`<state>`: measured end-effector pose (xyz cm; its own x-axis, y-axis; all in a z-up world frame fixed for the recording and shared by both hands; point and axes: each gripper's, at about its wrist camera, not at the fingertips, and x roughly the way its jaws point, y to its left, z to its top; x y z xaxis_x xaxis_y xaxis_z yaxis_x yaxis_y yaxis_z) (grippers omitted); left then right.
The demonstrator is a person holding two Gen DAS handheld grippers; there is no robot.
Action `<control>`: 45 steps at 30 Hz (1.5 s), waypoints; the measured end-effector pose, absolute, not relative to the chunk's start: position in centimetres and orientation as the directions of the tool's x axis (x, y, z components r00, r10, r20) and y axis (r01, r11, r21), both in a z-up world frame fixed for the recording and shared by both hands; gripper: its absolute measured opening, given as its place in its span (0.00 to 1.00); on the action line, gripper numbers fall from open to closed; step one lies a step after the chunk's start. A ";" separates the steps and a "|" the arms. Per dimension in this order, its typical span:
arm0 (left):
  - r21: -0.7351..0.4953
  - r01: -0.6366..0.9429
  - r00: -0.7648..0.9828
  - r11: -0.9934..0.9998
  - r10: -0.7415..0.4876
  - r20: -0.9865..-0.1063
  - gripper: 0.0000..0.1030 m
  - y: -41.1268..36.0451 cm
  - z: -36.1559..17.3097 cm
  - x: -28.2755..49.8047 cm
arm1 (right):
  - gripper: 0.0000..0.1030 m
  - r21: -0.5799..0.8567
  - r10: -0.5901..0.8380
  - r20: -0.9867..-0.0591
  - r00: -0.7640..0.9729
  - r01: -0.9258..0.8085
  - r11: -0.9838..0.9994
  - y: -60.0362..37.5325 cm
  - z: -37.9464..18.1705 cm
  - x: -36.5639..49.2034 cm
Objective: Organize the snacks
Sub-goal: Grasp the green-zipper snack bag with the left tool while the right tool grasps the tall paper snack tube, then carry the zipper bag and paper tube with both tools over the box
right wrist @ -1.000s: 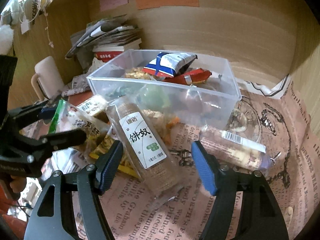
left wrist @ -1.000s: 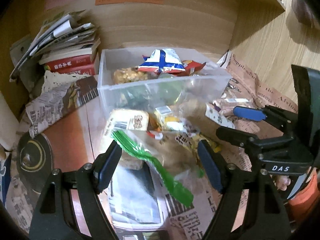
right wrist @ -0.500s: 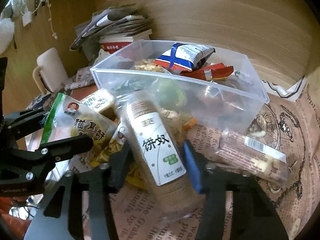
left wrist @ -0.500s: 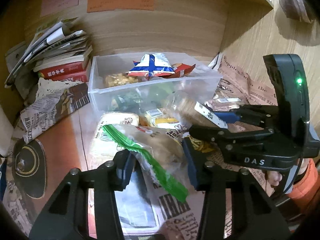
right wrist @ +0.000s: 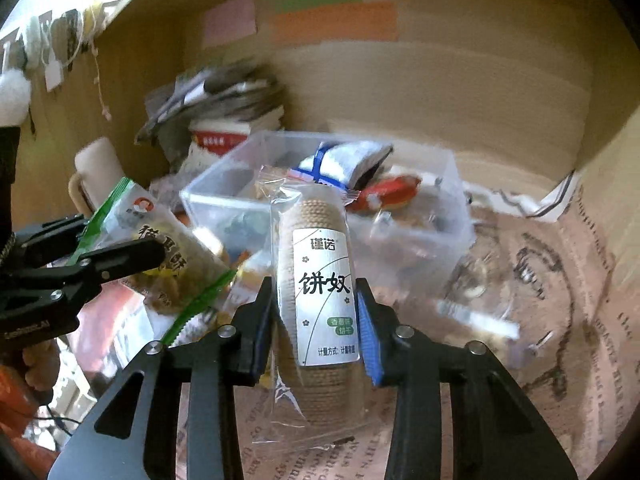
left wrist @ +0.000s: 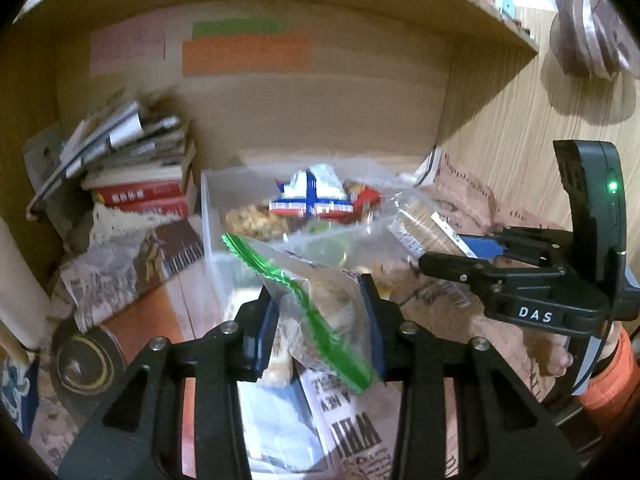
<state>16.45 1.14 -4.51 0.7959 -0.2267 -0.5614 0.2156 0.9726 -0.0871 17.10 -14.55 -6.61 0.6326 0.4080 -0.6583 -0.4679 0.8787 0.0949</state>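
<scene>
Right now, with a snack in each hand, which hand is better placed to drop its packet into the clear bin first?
Probably right. The right tongs hold the biscuit sleeve upright, directly facing the clear bin. The left tongs grip the green-edged bag beside the bin's near corner.

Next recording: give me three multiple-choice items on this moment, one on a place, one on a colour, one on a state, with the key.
1. Where is the blue-and-white packet?
A. In the clear bin
B. On the books
C. In the left tongs

2. What colour are the edges of the bag in the left tongs?
A. Red
B. Green
C. Yellow

3. How do the right tongs stand?
A. Wide open, nothing between them
B. Shut on nothing
C. Shut on the biscuit pack

Key: 1 A, it lies on top of the snacks inside the bin. 2 B, a green strip runs along each end of the bag. 3 C, both pads press the pack's sides, and it is off the table.
</scene>
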 end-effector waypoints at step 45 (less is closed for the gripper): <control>-0.120 0.088 0.767 0.989 -0.144 -0.626 0.38 3.6 -5.0 31.9 | 0.34 0.067 0.261 -0.695 0.670 -0.301 0.951 -15.4 -5.4 31.0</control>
